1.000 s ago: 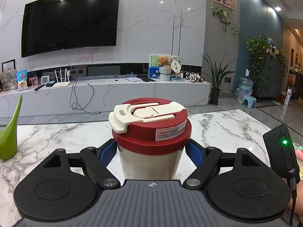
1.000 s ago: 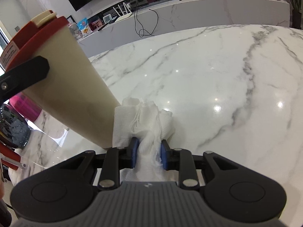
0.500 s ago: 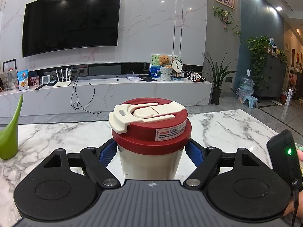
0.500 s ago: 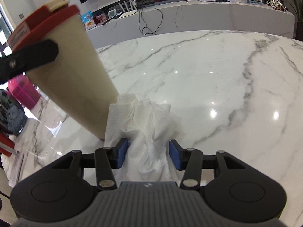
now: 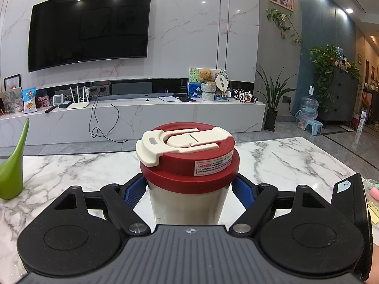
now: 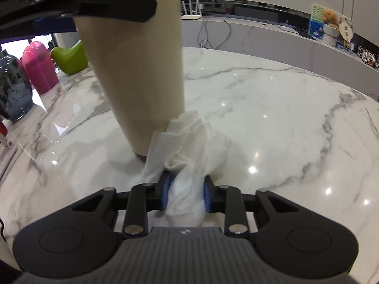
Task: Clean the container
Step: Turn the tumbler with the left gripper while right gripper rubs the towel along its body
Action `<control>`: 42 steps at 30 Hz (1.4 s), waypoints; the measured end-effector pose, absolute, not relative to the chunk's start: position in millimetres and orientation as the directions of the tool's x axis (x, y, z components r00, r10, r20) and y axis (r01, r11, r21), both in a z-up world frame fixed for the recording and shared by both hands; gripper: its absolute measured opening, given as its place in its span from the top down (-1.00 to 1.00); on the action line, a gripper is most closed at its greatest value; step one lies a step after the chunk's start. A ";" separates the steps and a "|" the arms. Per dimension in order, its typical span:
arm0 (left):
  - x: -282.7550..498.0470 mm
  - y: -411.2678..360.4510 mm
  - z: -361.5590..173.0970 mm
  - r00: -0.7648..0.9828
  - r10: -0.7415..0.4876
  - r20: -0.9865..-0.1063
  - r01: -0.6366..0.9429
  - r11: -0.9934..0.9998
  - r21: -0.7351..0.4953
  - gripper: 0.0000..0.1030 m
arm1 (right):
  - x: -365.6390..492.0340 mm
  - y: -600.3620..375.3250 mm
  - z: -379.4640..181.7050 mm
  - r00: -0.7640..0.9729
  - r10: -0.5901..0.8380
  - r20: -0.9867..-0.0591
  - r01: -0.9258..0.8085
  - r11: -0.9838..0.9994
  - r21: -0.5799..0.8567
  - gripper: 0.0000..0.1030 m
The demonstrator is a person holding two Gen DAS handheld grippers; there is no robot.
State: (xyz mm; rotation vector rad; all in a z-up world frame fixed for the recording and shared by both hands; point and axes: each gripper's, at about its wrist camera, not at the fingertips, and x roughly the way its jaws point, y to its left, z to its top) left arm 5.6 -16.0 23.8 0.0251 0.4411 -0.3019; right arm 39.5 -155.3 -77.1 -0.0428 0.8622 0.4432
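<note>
Tumbler [image 5: 189, 189] stood upright on marble table [image 6: 272, 118], cream body, red lid [image 5: 189, 165] w/ cream flip latch on top. My left gripper [image 5: 189, 191] was clamped on it just below the lid, blue pads [image 5: 133, 190] pressed to either side of the body; gripper held level, fingers pointing fwd toward the TV wall. From the right wrist view the same gripper's black finger [image 6: 113, 7] crossed the upper part of the cup.

My right gripper [image 6: 184, 193] came in low, near tabletop, angled toward the base of the tumbler [image 6: 139, 71]. Its pads [image 6: 165, 190] were pinched on a wad of white paper towel [image 6: 189, 156]; the loose end fanned out fwd and touched the cup's lower wall on the right side, close to the base. Couldn't tell whether the towel also lay on the table surface. Slight blur in that view.

Edge of my right gripper's black housing [image 5: 350, 203] showed at far right in left wrist view, w/ a sliver of hand [image 5: 374, 267] at the corner.

Green spouted vessel [image 6: 69, 59] and pink container [image 6: 39, 71] sat well off to the left of the cup, dark glass jar [image 6: 14, 90] beside them.
</note>
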 end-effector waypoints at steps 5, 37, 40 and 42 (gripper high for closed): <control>5.3 -16.5 23.9 0.861 -0.283 -0.423 0.294 0.955 -0.040 -0.52 | 60.3 -160.0 -85.0 0.547 0.397 -0.737 -0.353 0.908 0.227 0.54; 7.8 -8.7 23.0 0.860 -0.295 -0.416 0.303 0.952 -0.048 -0.51 | 66.6 -192.4 -49.3 0.652 0.485 -0.583 -0.234 0.860 0.453 0.55; 8.2 -7.6 24.0 0.860 -0.295 -0.416 0.302 0.952 -0.050 -0.52 | 68.0 -188.8 -58.2 0.630 0.475 -0.614 -0.220 0.868 0.445 0.55; 7.7 -7.4 23.8 0.862 -0.285 -0.420 0.286 0.956 -0.062 -0.54 | 69.7 -187.7 -61.2 0.621 0.472 -0.626 -0.216 0.870 0.442 0.55</control>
